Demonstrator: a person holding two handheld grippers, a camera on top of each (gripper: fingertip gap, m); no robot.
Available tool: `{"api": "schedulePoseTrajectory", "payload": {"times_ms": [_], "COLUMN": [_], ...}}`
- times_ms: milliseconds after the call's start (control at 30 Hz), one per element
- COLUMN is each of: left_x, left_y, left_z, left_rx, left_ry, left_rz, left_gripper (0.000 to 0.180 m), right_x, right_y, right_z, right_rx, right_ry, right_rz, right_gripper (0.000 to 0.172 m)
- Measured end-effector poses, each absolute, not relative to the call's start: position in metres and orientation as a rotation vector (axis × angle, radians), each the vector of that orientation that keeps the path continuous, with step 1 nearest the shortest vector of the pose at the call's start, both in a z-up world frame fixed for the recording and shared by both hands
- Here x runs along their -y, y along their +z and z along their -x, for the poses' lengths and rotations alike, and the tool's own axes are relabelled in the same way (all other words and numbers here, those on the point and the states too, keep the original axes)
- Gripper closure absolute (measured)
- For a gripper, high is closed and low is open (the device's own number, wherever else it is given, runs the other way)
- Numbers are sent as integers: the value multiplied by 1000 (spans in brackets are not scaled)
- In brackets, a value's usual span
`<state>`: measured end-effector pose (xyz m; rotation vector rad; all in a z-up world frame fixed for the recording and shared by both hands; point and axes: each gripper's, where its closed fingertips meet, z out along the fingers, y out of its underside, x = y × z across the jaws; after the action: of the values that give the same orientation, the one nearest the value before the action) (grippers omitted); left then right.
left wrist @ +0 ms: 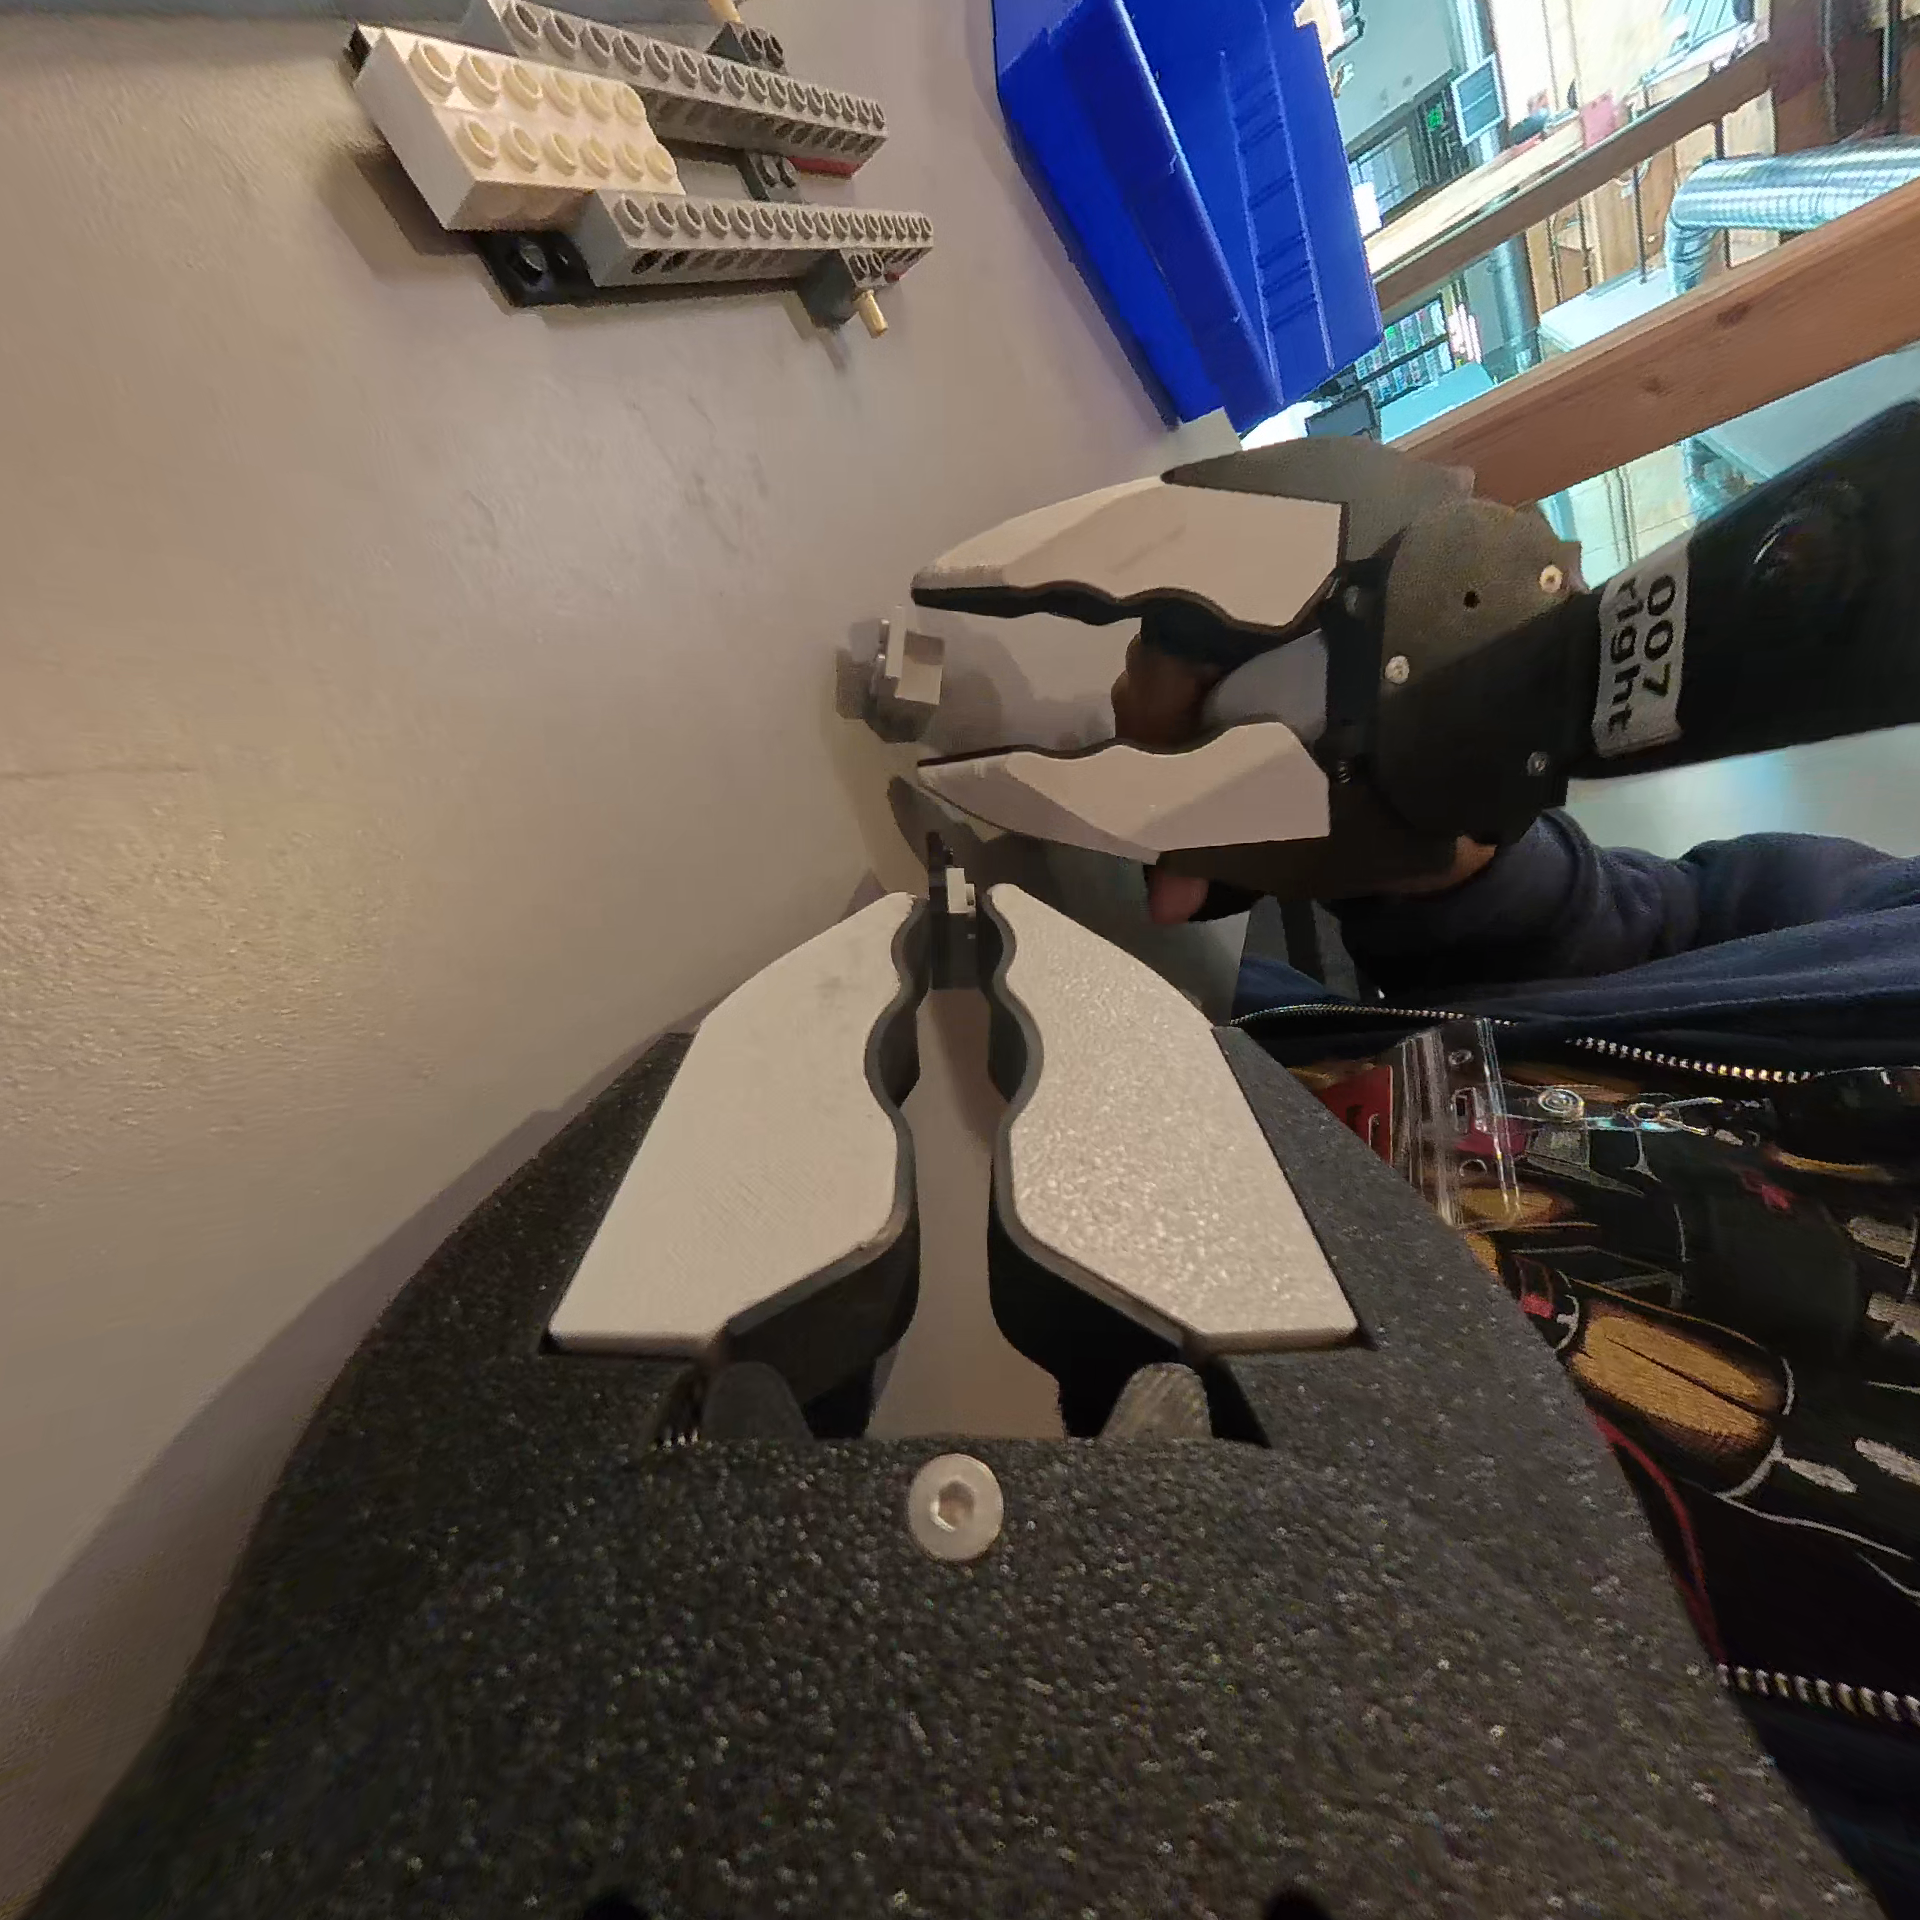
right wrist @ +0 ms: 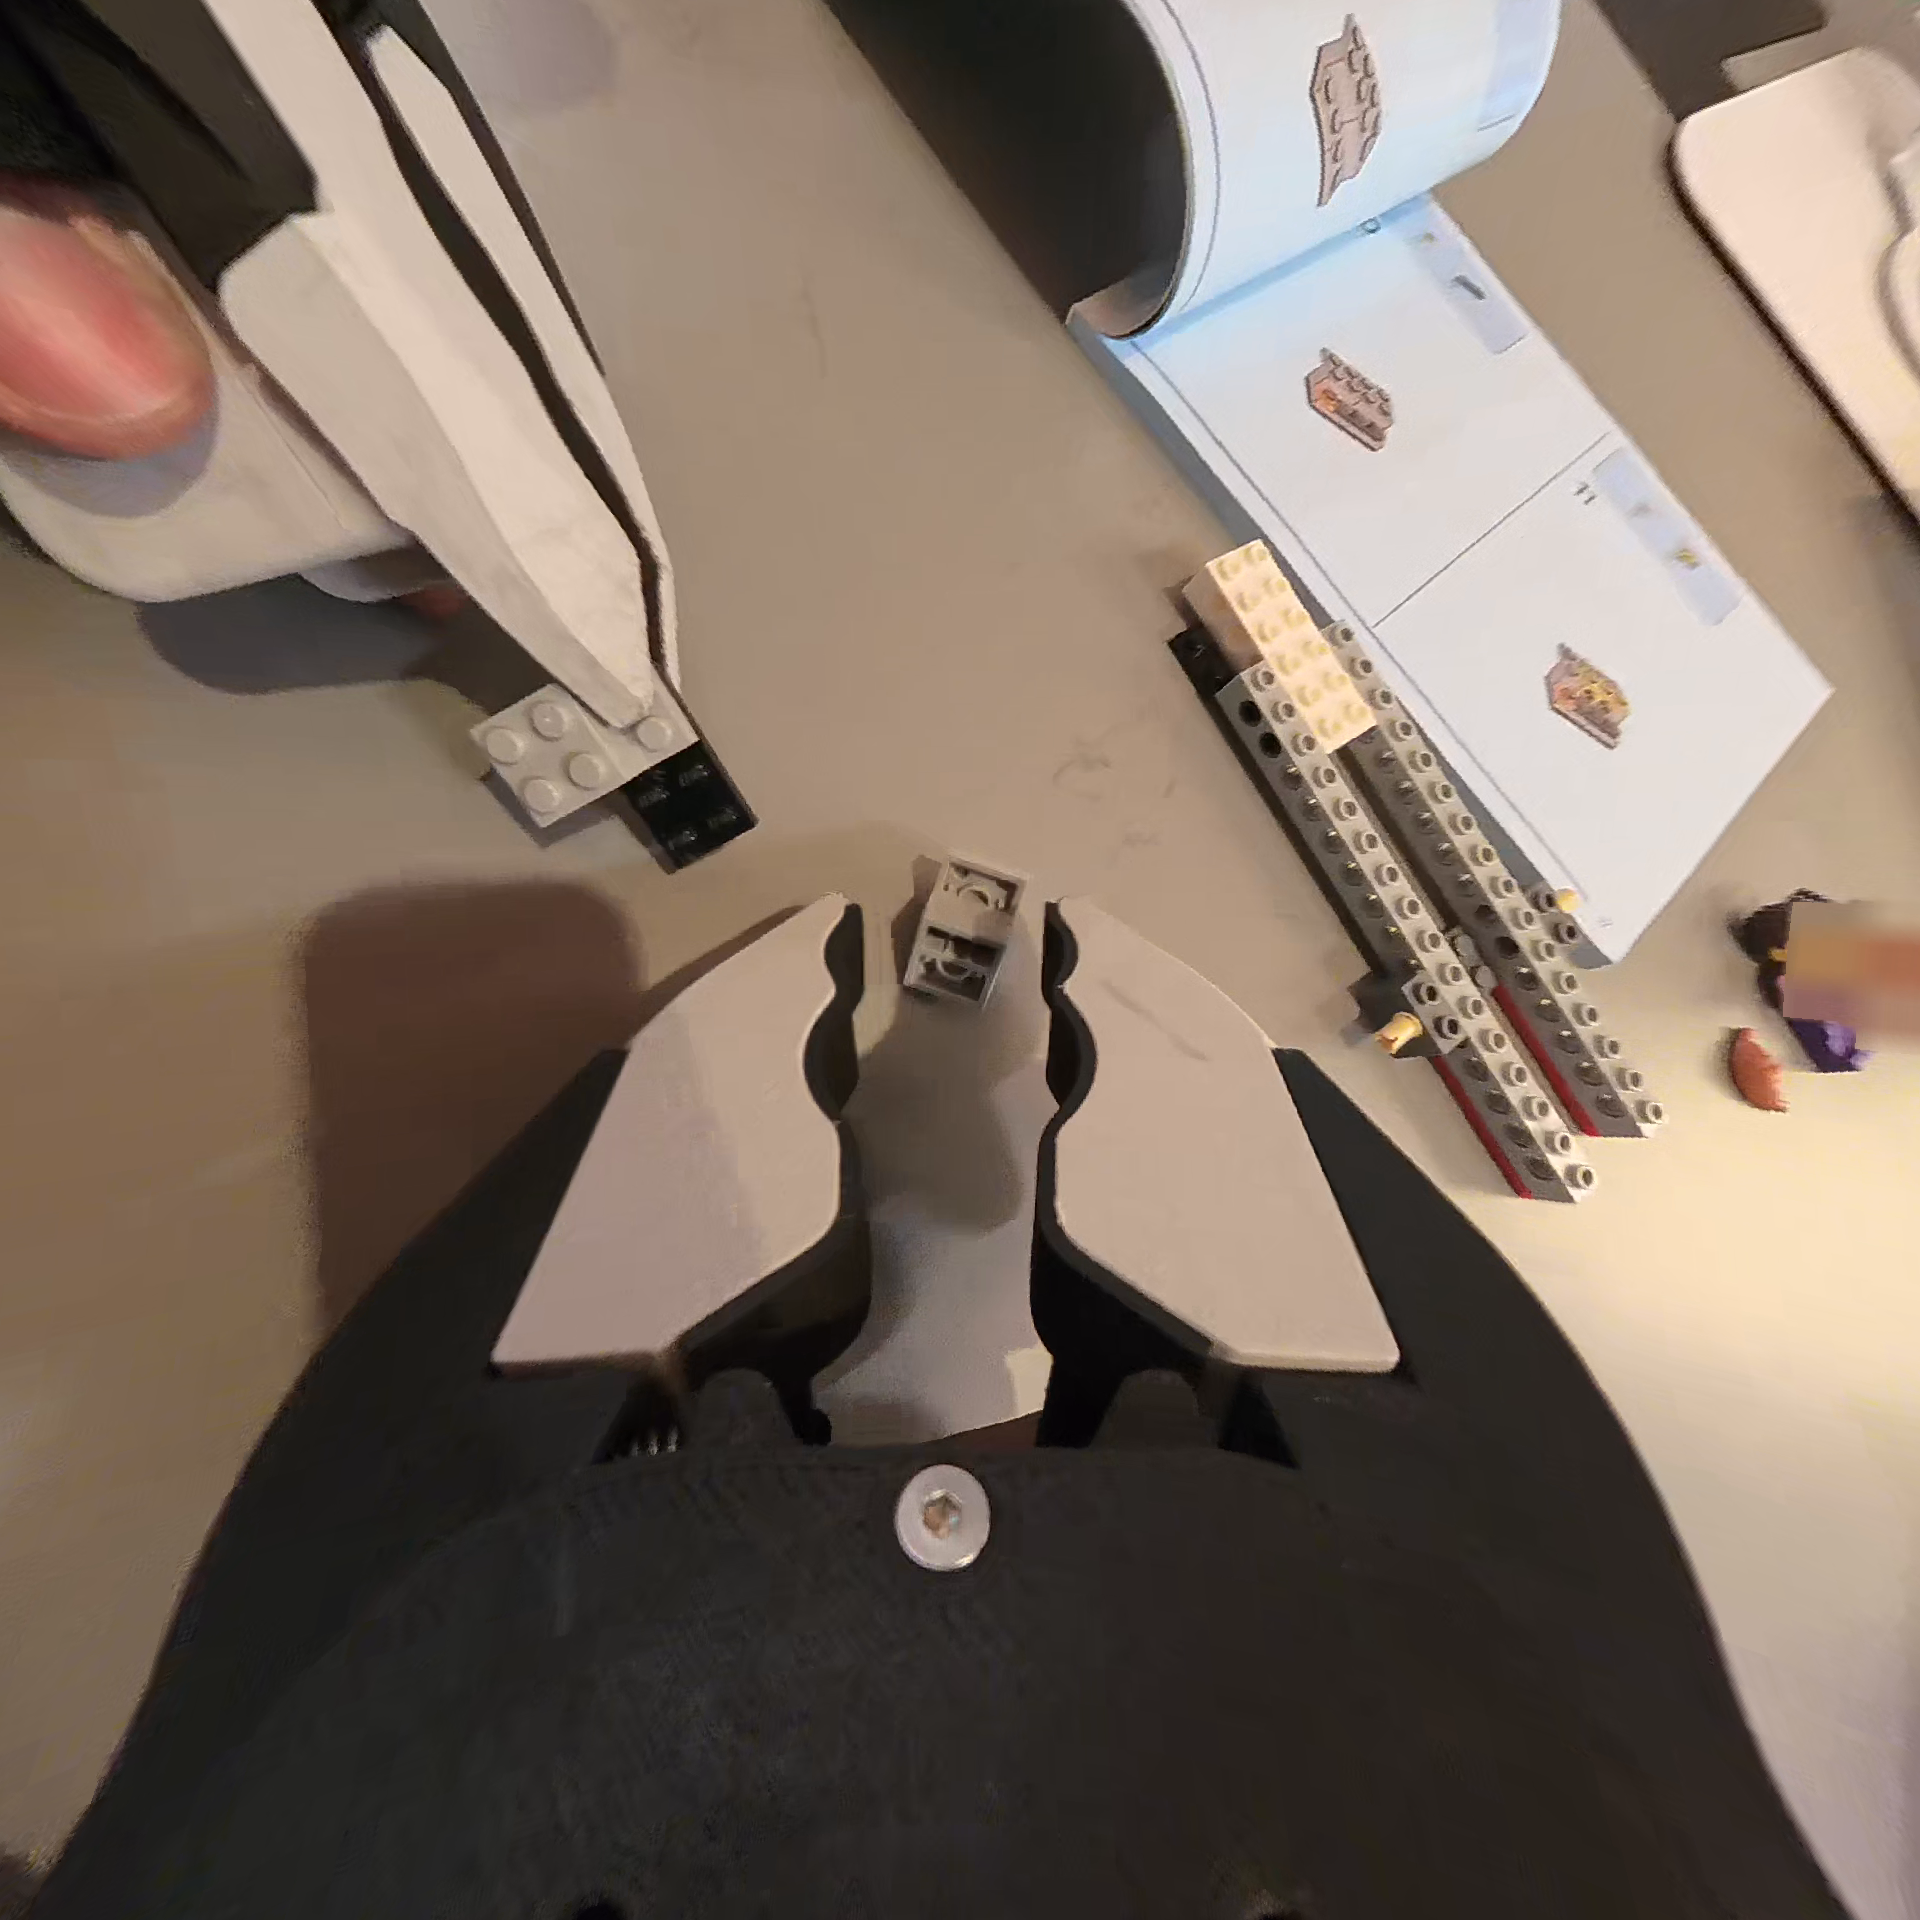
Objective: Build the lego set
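Right gripper (right wrist: 951, 914): jaws apart, nothing gripped.
Grey brick (right wrist: 961, 930): loose on table between its tips, clear of both pads, long axis along fingers.
Left gripper (right wrist: 649, 717): farther off, clamped on grey-and-black plate piece (right wrist: 613, 774).
Beam assembly (right wrist: 1455, 894): well apart, right.

a workshop or maker room: toy bricks (right wrist: 1455, 873) and a building booklet (right wrist: 1475, 540) on a table (right wrist: 883, 520), blue bin (left wrist: 1195, 208) and silver pipe (left wrist: 1787, 197) upper right.

Beige table (right wrist: 883, 436): small grey brick (right wrist: 961, 930), long brick assembly (right wrist: 1434, 883), open booklet (right wrist: 1455, 540).
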<state>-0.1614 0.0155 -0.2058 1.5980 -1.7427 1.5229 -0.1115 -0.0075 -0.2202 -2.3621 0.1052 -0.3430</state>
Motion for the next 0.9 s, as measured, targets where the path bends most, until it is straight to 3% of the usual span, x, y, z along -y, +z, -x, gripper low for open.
{"api": "schedulePoseTrajectory", "payload": {"times_ms": [200,633,767,900], "left_x": [-14,-11,-14,-19], "left_y": [-206,-205,-204,-201], "left_z": [162,166,164,158], "left_rx": [1736,1752,1723,1656], "left_ry": [1518,1516,1531,1579], "left_rz": [-1580,-1541,-1563,-1629], "left_gripper": [172,172,172,172], "right_x": [-1,7,11,3], "right_y": [-195,-226,-225,-211], "right_z": [110,104,107,98], "right_rx": [159,515,507,419], "right_ry": [-30,503,461,141], "right_rz": [2292,2565,2575,2464], "right_gripper": [136,158,166,169]}}
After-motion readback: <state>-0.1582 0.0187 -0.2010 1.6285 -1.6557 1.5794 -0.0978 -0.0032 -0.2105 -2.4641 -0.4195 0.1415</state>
